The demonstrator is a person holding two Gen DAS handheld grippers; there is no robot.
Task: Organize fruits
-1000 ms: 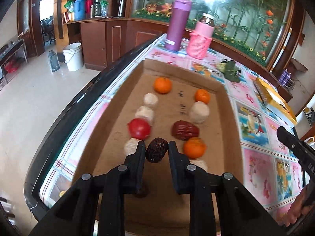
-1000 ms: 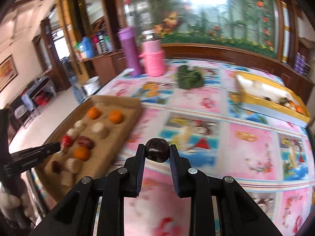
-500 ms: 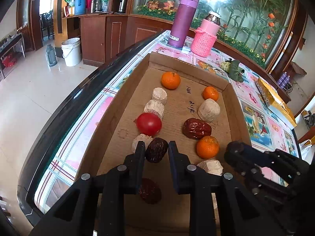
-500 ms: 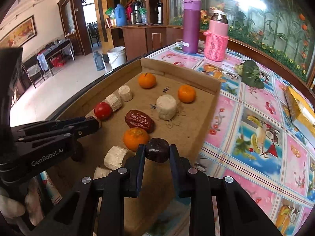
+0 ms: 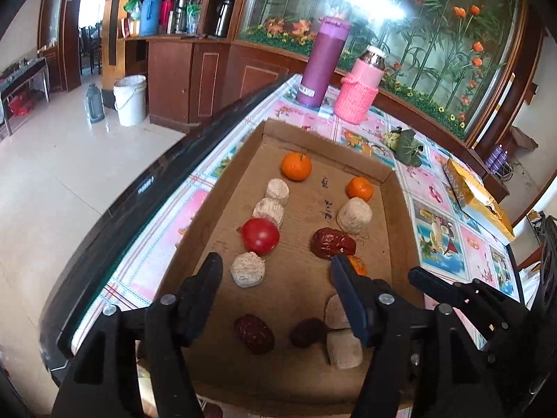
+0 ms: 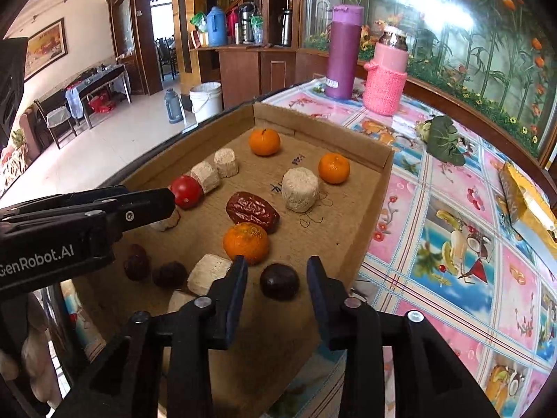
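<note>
In the cardboard tray (image 6: 379, 160) on the tabletop (image 6: 452, 209), we're releasing: right claw (image 6: 276, 273) just opening, dark fruit (image 6: 279, 281) sitting loose between its jaws at 6 o'clock of the orange (image 6: 246, 242). Left claw (image 5: 273, 271) opening too, empty. Risk: a pad clipping the round fruit on withdrawal, rolling it out of line.

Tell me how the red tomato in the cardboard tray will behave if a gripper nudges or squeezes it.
The tomato looks round and glossy, so a nudge would probably roll it across the flat tray. Its smooth skin may slip between jaws, and a hard squeeze could likely bruise or split it.
</note>
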